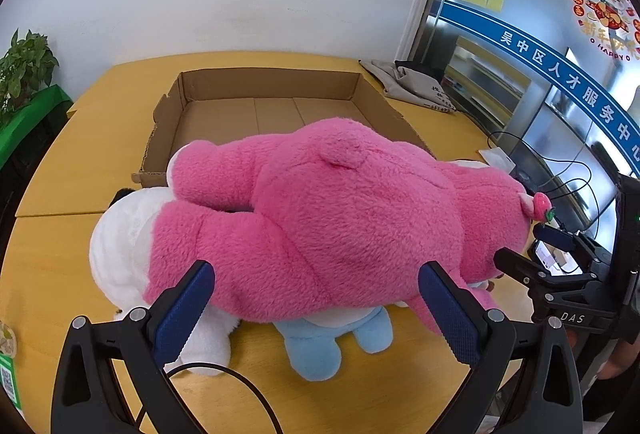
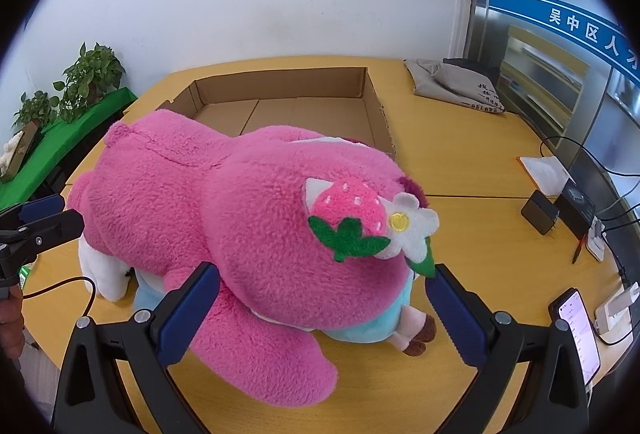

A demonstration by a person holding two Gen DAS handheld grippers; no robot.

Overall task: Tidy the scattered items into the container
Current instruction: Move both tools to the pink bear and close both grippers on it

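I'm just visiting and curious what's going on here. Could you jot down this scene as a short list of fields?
container: cardboard box, open, shallow, nothing visible inside
top toy: pink plush bear, lying in front of the box
underneath: white plush and blue plush, partly covered
surface: yellow table
left gripper: open, fingers either side of the bear
right gripper: open, at the bear's strawberry end

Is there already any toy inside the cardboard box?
No, the cardboard box shows only its bare floor; the pink plush bear lies on the table in front of it.
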